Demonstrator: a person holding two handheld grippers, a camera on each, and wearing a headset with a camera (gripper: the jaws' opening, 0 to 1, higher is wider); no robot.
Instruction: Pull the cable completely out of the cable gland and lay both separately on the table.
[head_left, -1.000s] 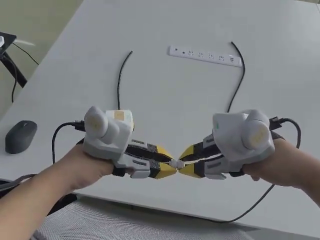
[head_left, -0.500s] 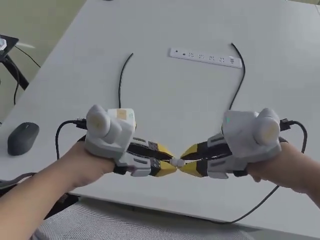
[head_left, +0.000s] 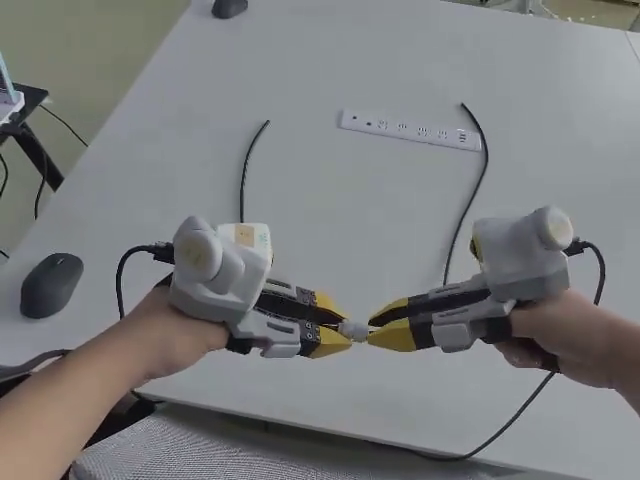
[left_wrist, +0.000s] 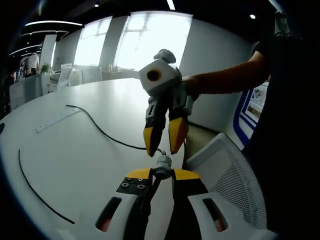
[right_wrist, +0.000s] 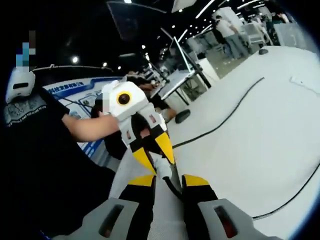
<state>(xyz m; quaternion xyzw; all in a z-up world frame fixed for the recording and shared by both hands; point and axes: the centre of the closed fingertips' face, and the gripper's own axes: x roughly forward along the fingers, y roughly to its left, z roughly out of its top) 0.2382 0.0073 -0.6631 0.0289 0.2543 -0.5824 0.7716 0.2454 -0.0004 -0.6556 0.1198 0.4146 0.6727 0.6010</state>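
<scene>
A small grey-white cable gland (head_left: 355, 328) hangs over the table's near edge between my two grippers, which point tip to tip. My left gripper (head_left: 344, 336) is shut on the gland (left_wrist: 161, 166). My right gripper (head_left: 376, 338) is shut on the thin black cable (right_wrist: 172, 190) that comes out of the gland (right_wrist: 163, 170). In the left gripper view the right gripper (left_wrist: 164, 146) points down at the gland. In the right gripper view the left gripper (right_wrist: 157, 156) holds the gland just beyond my own yellow tips. How much cable sits inside the gland is hidden.
On the white table (head_left: 340, 210) lie a white power strip (head_left: 410, 131) with its black lead (head_left: 470, 195), a loose black cable (head_left: 244, 165) and a dark mouse (head_left: 50, 284) at the left edge. A mesh chair (head_left: 200, 455) sits below.
The right gripper has rolled and drawn a little to the right, so the gap between the two tips has widened slightly. The head camera has shifted down the table.
</scene>
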